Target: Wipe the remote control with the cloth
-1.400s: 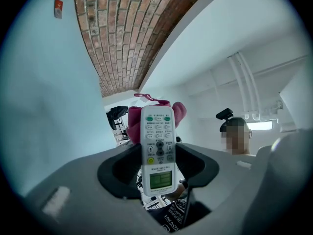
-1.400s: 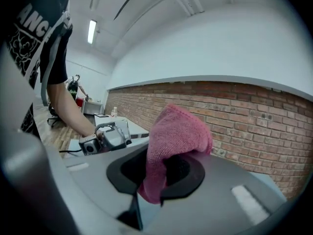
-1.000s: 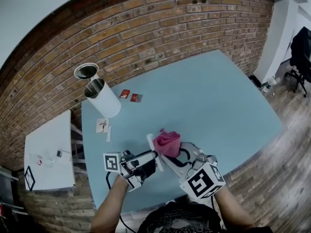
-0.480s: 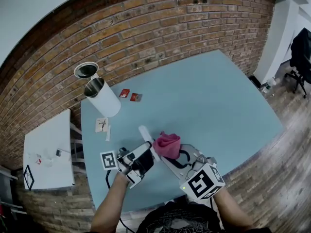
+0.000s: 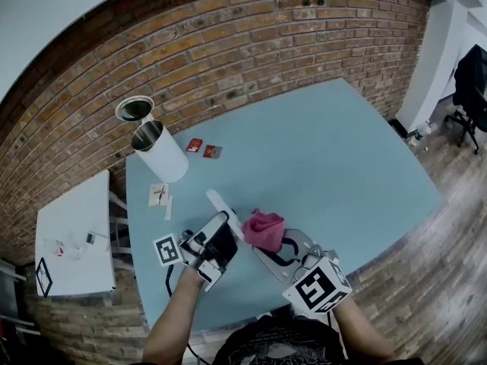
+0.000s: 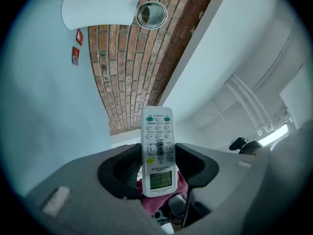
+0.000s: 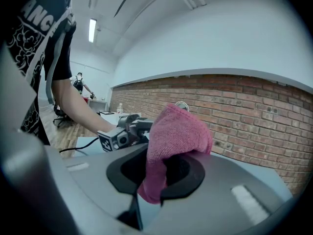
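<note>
My left gripper (image 5: 227, 226) is shut on the lower end of a white remote control (image 5: 219, 206), which slants up and away to the left over the blue table (image 5: 327, 150). In the left gripper view the remote (image 6: 158, 146) stands between the jaws, buttons and small screen facing the camera. My right gripper (image 5: 268, 243) is shut on a bunched pink cloth (image 5: 264, 229), just right of the remote. From the right gripper view the cloth (image 7: 177, 133) drapes over the jaws, with the left gripper (image 7: 128, 127) behind it.
A white cylinder can (image 5: 163, 156) lies at the table's back left, its lid (image 5: 135, 110) beside it. Two red packets (image 5: 203, 149) and paper cards (image 5: 160, 195) lie nearby. A white side table (image 5: 76, 238) stands left. A brick wall runs behind.
My left gripper has moved left and tipped upward, swinging the remote's far end up and away from the cloth. The right gripper with the cloth has stayed put.
</note>
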